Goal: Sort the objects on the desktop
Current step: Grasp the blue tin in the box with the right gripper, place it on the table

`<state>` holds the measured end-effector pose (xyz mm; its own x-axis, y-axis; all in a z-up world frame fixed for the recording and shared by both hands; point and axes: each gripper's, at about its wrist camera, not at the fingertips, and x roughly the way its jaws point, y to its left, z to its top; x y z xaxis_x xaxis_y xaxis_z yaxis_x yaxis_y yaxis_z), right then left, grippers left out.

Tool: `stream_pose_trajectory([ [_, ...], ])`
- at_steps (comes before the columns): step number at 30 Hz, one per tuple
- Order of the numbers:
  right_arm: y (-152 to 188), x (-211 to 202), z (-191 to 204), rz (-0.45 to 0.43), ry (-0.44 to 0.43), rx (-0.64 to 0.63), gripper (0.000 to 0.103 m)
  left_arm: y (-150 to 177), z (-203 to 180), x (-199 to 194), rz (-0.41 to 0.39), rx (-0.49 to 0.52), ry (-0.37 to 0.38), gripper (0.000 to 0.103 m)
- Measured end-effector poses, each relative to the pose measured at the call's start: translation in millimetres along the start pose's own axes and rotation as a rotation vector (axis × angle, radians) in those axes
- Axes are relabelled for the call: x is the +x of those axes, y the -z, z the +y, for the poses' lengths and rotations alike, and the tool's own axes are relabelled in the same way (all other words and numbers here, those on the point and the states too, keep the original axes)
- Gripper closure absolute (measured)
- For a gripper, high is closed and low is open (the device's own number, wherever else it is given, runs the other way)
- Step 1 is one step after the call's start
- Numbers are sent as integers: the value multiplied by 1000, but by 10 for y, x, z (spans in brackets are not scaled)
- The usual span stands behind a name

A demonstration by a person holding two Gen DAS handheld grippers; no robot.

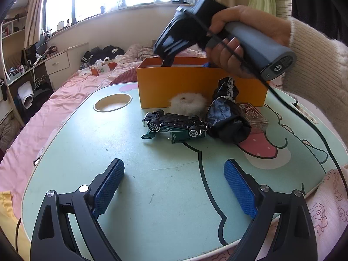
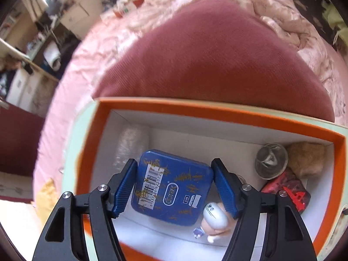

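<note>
My right gripper (image 2: 174, 184) reaches down into the orange box (image 2: 195, 108), and its blue pads sit against both sides of a blue tin (image 2: 174, 187) with a barcode. In the left wrist view the right gripper's body (image 1: 180, 37) dips into the same orange box (image 1: 178, 82). My left gripper (image 1: 174, 184) is open and empty above the mint table (image 1: 152, 195). Ahead of it lie an overturned green toy car (image 1: 176, 126), a black bag bundle (image 1: 226, 121), a white fluffy ball (image 1: 187, 102) and a card deck (image 1: 252, 115).
Inside the box are a small figurine (image 2: 214, 219), a clear round container (image 2: 271, 161), a red item (image 2: 287, 187), a tan fluffy thing (image 2: 306, 158) and a clear roll (image 2: 130, 145). The table has a cup recess (image 1: 113, 102). Pink bedding (image 1: 54, 108) surrounds it.
</note>
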<state>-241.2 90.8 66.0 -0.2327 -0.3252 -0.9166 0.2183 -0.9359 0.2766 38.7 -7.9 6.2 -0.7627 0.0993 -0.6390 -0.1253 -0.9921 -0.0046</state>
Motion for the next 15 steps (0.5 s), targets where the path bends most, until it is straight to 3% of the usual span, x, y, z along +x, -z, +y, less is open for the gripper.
stream_pose_trajectory([
  [5,74,-507,84,-172,-44,-39,36,-2,1,-1,0,0,0,10],
  [8,371,-905,77,-248,-125,-75,36,-4,1,-2,-1,0,1,10],
  [13,878,-1251,-20,-307,-202,-96,36,-6,3,-2,0,1,1,10],
  [15,1118,-1382,-79,-287,-230,-98,36,-6,3,-3,0,1,1,10],
])
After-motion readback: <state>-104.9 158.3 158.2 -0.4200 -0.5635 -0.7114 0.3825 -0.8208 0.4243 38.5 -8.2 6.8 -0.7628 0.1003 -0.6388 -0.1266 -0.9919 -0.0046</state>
